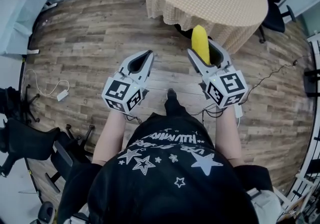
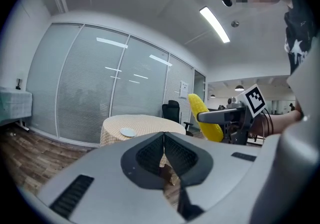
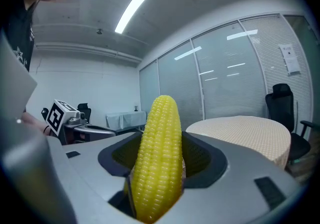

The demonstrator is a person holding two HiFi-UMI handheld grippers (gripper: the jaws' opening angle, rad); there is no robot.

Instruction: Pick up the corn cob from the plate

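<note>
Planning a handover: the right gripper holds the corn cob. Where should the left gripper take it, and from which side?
Probably the free upper part of the corn cob, which sticks out beyond the right gripper; that gripper's jaws clamp its lower part. The left gripper, shut and empty, would open and come in from the person's left, jaws across the cob's long axis.

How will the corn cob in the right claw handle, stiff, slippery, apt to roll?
Probably stiff: the corn cob stands straight out of the right claw without sagging. Its rounded, tapered body might slide in the grip, though bumpy kernels likely help. Set down, it would probably roll.
</note>
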